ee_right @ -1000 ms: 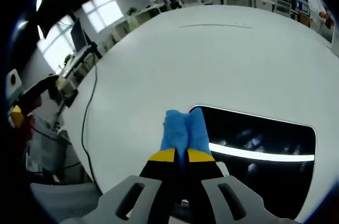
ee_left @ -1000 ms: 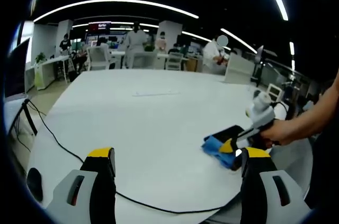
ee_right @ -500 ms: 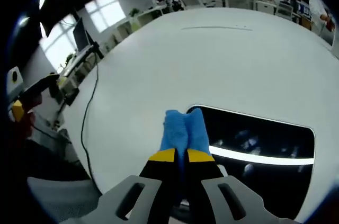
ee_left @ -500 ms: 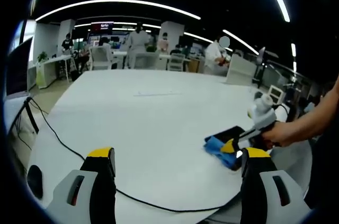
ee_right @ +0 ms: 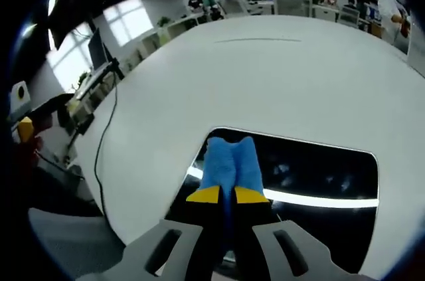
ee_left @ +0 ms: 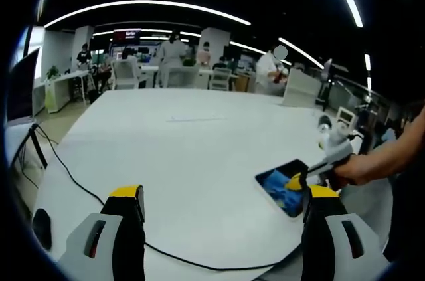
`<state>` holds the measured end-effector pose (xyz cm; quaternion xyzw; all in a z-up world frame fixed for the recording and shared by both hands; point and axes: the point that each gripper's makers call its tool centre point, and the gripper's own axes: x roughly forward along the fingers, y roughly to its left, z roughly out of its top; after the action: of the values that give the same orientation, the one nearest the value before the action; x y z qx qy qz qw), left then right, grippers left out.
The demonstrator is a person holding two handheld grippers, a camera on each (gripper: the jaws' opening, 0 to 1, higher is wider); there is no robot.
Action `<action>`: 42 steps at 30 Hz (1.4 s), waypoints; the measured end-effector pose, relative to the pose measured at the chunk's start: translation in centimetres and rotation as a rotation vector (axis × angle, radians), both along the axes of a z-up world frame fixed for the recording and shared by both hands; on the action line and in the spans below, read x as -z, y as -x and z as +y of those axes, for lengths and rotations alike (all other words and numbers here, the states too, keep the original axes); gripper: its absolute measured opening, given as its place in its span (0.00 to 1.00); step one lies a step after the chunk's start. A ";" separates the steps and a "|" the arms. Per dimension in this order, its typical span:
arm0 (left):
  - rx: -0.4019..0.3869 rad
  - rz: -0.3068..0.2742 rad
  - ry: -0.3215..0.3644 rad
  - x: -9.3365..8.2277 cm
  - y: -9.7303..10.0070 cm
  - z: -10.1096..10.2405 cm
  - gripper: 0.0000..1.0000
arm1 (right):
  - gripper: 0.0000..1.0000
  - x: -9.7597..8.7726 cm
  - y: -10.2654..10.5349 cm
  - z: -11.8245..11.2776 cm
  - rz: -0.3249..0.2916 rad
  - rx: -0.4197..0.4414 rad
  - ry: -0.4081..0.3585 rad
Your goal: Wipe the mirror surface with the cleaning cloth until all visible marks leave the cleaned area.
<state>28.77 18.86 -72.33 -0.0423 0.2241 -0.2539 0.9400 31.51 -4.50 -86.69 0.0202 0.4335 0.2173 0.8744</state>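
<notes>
Right tool (ee_right: 227,194): jaws pressed together, pinching the blue cleaning cloth (ee_right: 229,167) between the yellow-tipped ends. Cloth bunched, sticking forward past the tips, lying over the near-left part of the mirror (ee_right: 312,181). Mirror: flat, dark, rounded rectangle on the white desk (ee_right: 279,75), near the desk's edge; its glass reflects a bright ceiling light strip. Whether the cloth actually touches the glass, cannot tell.

Left tool (ee_left: 219,198): jaws spread wide apart, nothing between them, hanging over the near edge of the desk (ee_left: 192,141). A black cable (ee_left: 73,178) runs across the desk on that side and curves along the front edge.

In the left gripper view the mirror (ee_left: 282,185) sits to the right, with blue cloth (ee_left: 290,183) showing on it. The right tool (ee_left: 307,176) reaches in there, held by a person's hand (ee_left: 355,169).

Background: open office, people standing and seated at far desks, long ceiling light strips.
</notes>
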 end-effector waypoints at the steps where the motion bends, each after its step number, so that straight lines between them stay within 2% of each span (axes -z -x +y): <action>1: 0.000 0.000 -0.001 0.0 0.0 -0.1 1.00 | 0.00 0.0 0.0 -0.2 0.001 0.006 -0.003; 15: 0.015 0.009 0.002 0.5 0.2 -1.0 1.00 | 0.00 0.0 0.2 -3.1 0.002 0.047 -0.005; 23: 0.015 0.005 -0.004 0.2 0.2 -1.3 1.00 | 0.00 0.0 0.4 -5.0 0.003 0.055 0.019; 35: 0.013 -0.005 -0.032 -0.9 0.9 -3.2 1.00 | 0.00 0.1 0.7 -9.0 0.031 0.047 0.053; 38: 0.014 -0.007 -0.041 -0.7 1.0 -3.3 1.00 | 0.00 0.0 0.8 -9.9 0.029 0.027 0.068; 42: 0.010 -0.009 -0.040 -0.4 1.2 -3.1 1.00 | 0.00 0.0 0.7 -11.4 0.034 0.059 0.057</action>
<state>27.52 15.77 -71.89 -0.0212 0.2252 -0.2544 0.9403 30.84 -15.93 -86.69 0.0117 0.4537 0.1787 0.8730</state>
